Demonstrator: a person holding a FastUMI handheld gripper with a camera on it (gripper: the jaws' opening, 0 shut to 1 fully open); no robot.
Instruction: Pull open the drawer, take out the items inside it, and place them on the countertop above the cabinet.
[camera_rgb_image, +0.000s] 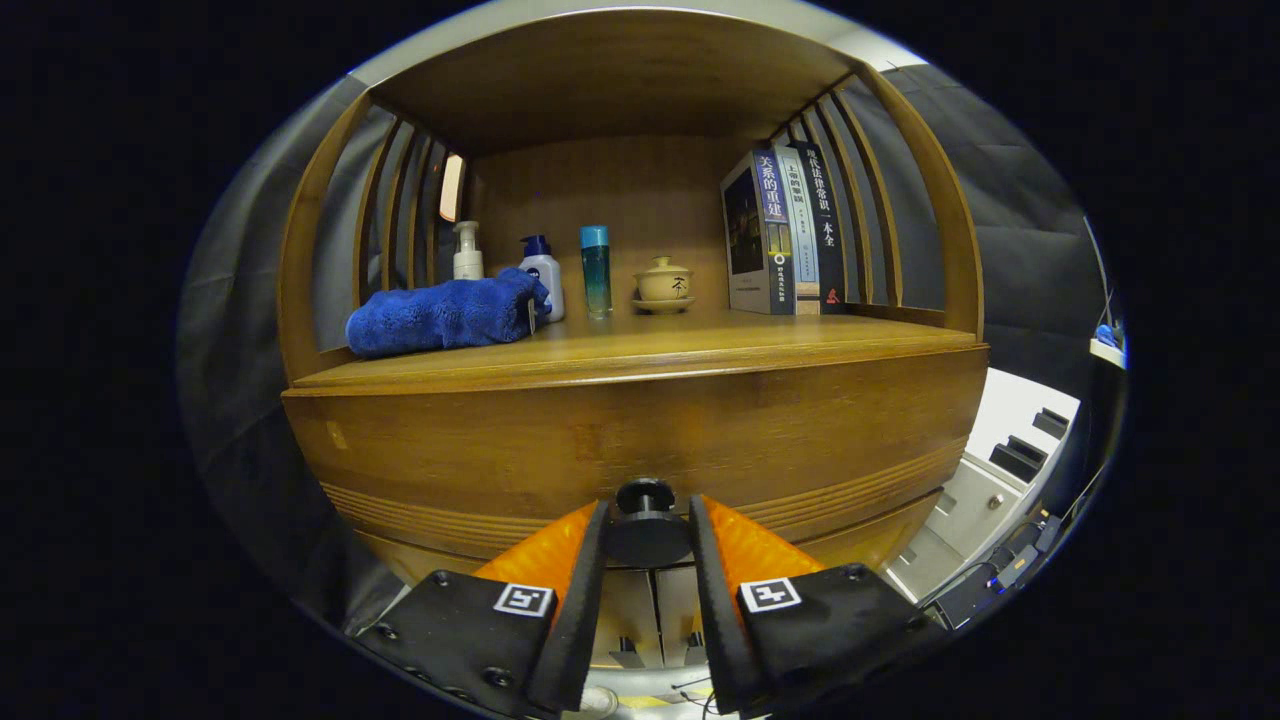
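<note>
Between the two fingers of the gripper (646, 540), a round dark knob (645, 525) is sitting, with the pads lying close along both its sides. Contact looks likely on each side, though whether both pads are truly pressing cannot be told. The jaws are standing only a little apart, about the knob's own width.

The knob is projecting from the drawer front (640, 440), a wide wooden panel whose long axis is running side to side beneath the countertop (640, 355). The drawer is lying flush with the cabinet, not pulled out, so its contents are hidden.

Above, the countertop's front lip is overhanging the drawer slightly. Slatted wooden sides are closing it in on both flanks and a wooden roof is capping it. The middle and front strip of the surface is lying bare, with open room ahead of the items at the back.

Along that back row are standing one folded blue towel (445, 315), one white pump bottle (467, 252), one white bottle with a blue cap (543, 276), one slim teal bottle (596, 271), one lidded tea bowl (664, 284) on a saucer, and three upright books (785, 232) leaning against the right slats.
</note>
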